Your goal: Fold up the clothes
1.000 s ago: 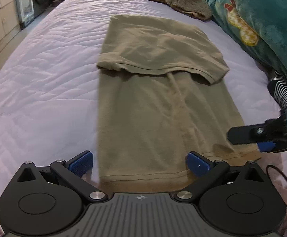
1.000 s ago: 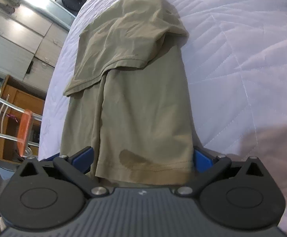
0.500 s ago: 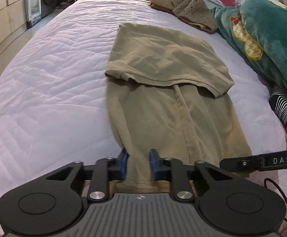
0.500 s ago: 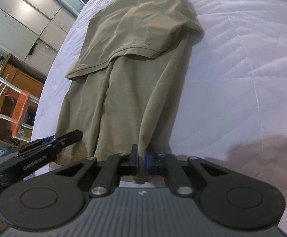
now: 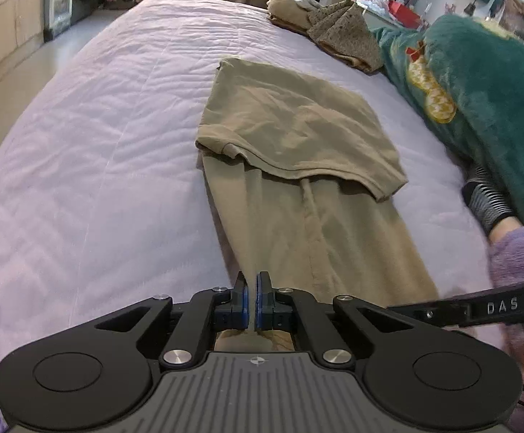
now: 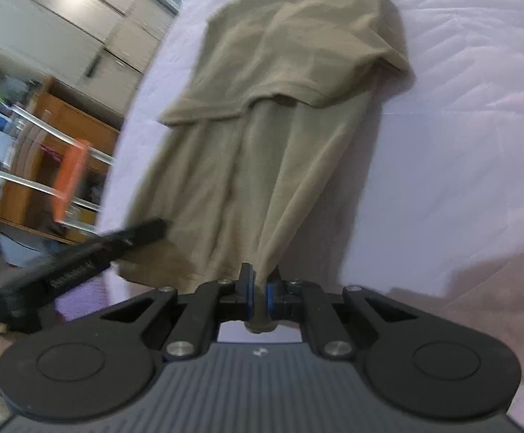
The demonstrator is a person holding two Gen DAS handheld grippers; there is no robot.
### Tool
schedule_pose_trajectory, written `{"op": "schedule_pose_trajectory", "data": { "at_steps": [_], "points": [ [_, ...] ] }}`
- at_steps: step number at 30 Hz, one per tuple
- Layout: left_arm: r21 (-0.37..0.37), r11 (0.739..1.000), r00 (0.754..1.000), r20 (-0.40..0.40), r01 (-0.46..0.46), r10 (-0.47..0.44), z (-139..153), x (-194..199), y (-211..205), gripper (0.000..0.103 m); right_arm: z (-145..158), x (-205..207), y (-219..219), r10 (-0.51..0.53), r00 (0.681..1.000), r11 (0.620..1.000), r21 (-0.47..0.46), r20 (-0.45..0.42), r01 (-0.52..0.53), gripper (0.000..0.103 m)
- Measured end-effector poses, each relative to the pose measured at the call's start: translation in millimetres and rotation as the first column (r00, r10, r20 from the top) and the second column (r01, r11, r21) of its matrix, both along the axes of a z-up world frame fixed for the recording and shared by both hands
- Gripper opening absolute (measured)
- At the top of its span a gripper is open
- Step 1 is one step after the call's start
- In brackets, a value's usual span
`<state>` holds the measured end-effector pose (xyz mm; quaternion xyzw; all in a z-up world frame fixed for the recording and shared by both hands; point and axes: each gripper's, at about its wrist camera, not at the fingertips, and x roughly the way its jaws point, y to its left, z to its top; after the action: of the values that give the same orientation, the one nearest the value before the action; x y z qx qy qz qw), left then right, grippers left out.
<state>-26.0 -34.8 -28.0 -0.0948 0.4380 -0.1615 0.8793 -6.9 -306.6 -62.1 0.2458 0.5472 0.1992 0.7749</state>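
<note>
Olive-tan shirt, lengthwise on bed (sleeves folded in), near hem lifted

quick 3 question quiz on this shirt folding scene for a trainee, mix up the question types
1. True or false: the left tool is shut on the near hem of the olive shirt.
2. Multiple choice: the bedcover under the shirt is A) lilac quilted, B) bare wood, C) green fleece.
3. Fill in: the right tool pinches the shirt's ____ edge.

Key:
1. True; its blue pads are closed, with cloth between them.
2. A.
3. Near (hem); the fabric rises in a taut ridge into the jaws.
</note>
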Motion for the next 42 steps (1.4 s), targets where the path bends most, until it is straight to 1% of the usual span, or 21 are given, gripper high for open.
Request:
{"op": "schedule_pose_trajectory", "data": {
  "at_steps": [1, 7, 9, 12, 15, 18, 20, 22, 23, 25, 26, 27, 29, 31, 32, 34, 35, 38, 40, 41, 42],
  "points": [
    [-0.028, 1.000, 1.000, 0.000, -0.006, 0.006, 3.8, 3.5, 3.1, 0.004, 4.1, -1.3, -2.7, -0.007, 1.000, 0.999, 0.038, 0.005, 0.007, 0.008],
    [-0.184, 0.982, 0.999, 0.004, -0.038, 0.040, 27.5, 26.9, 19.5, 0.004, 30.2, 34.3, -24.5, -0.109, 0.993, 0.984, 0.151, 0.053, 0.099, 0.008],
    [-0.189, 0.981, 0.999, 0.035, -0.031, 0.039, 39.2, 45.4, 15.0, 0.004, 38.9, 46.3, -31.7, -0.144, 0.987, 0.974, 0.188, 0.066, 0.129, 0.008],
    [-0.148, 0.989, 0.996, 0.089, -0.013, 0.026, 56.7, 78.2, 0.5, 0.004, 51.9, 64.5, -42.6, -0.197, 0.977, 0.954, 0.245, 0.084, 0.171, 0.008],
    [-0.091, 0.996, 0.990, 0.136, -0.016, 0.028, 67.0, 115.2, -15.6, 0.006, 65.2, 98.9, -51.7, -0.253, 0.958, 0.957, 0.178, 0.134, 0.228, 0.008],
    [-0.055, 0.998, 0.985, 0.165, -0.033, 0.042, 68.4, 154.9, -31.4, 0.009, 69.3, 135.4, -52.9, -0.276, 0.938, 0.960, 0.022, 0.208, 0.277, 0.008],
    [-0.008, 1.000, 0.980, 0.195, -0.025, 0.026, 64.9, 178.7, -46.1, 0.009, 63.6, 155.1, -55.1, -0.275, 0.934, 0.958, -0.017, 0.228, 0.287, 0.008],
    [0.037, 0.999, 0.980, 0.201, -0.022, 0.014, 57.0, 201.7, -58.6, 0.012, 51.5, 175.7, -57.4, -0.290, 0.929, 0.952, -0.029, 0.231, 0.305, 0.009],
    [0.045, 0.999, 0.982, 0.187, -0.026, 0.017, 52.0, 213.6, -62.1, 0.013, 43.9, 185.5, -59.5, -0.299, 0.928, 0.950, -0.017, 0.223, 0.311, 0.011],
    [0.011, 0.999, 0.991, 0.122, -0.051, 0.050, 40.7, 237.7, -61.5, 0.014, 28.7, 203.2, -67.7, -0.330, 0.932, 0.944, 0.034, 0.147, 0.329, 0.024],
    [-0.020, 0.998, 0.994, 0.087, -0.067, 0.068, 35.4, 246.5, -57.1, 0.014, 21.2, 206.7, -74.7, -0.346, 0.933, 0.938, 0.070, 0.100, 0.340, 0.034],
    [-0.044, 0.996, 0.995, 0.059, -0.079, 0.081, 31.4, 253.8, -51.3, 0.014, 16.0, 206.5, -82.0, -0.364, 0.928, 0.928, 0.118, 0.076, 0.354, 0.042],
    [-0.078, 0.992, 0.995, 0.017, -0.096, 0.097, 25.5, 265.9, -41.0, 0.015, 15.4, 208.0, -93.7, -0.387, 0.919, 0.915, 0.157, 0.080, 0.372, 0.050],
    [-0.072, 0.994, 0.996, 0.027, -0.082, 0.084, 27.3, 268.7, -35.6, 0.015, 24.1, 205.2, -103.2, -0.410, 0.903, 0.910, 0.134, 0.132, 0.393, 0.058],
    [-0.071, 0.994, 0.996, 0.037, -0.081, 0.084, 30.1, 269.5, -32.8, 0.015, 30.4, 204.0, -105.2, -0.410, 0.898, 0.911, 0.122, 0.158, 0.394, 0.063],
    [-0.076, 0.993, 0.992, 0.077, -0.094, 0.100, 40.5, 268.7, -27.4, 0.015, 43.0, 201.6, -109.0, -0.407, 0.889, 0.914, 0.097, 0.209, 0.395, 0.067],
    [-0.076, 0.992, 0.989, 0.103, -0.098, 0.106, 45.3, 266.2, -25.9, 0.016, 46.6, 200.8, -105.8, -0.382, 0.898, 0.924, 0.093, 0.218, 0.371, 0.069],
    [-0.024, 0.991, 0.968, 0.213, -0.134, 0.136, 65.6, 257.2, -22.5, 0.031, 56.5, 198.5, -94.8, -0.299, 0.923, 0.954, 0.080, 0.240, 0.288, 0.072],
    [-0.028, 0.993, 0.965, 0.236, -0.114, 0.117, 78.6, 249.2, -20.5, 0.032, 57.9, 195.4, -74.9, -0.192, 0.947, 0.981, 0.044, 0.258, 0.187, 0.074],
    [-0.037, 0.996, 0.968, 0.238, -0.078, 0.085, 82.7, 244.8, -21.6, 0.032, 57.4, 194.5, -62.9, -0.127, 0.956, 0.992, 0.015, 0.265, 0.127, 0.075],
    [-0.038, 0.999, 0.973, 0.229, -0.009, 0.017, 82.5, 239.2, -28.3, 0.033, 56.9, 193.6, -50.9, -0.061, 0.961, 0.998, -0.014, 0.269, 0.067, 0.075]
  ]
}}
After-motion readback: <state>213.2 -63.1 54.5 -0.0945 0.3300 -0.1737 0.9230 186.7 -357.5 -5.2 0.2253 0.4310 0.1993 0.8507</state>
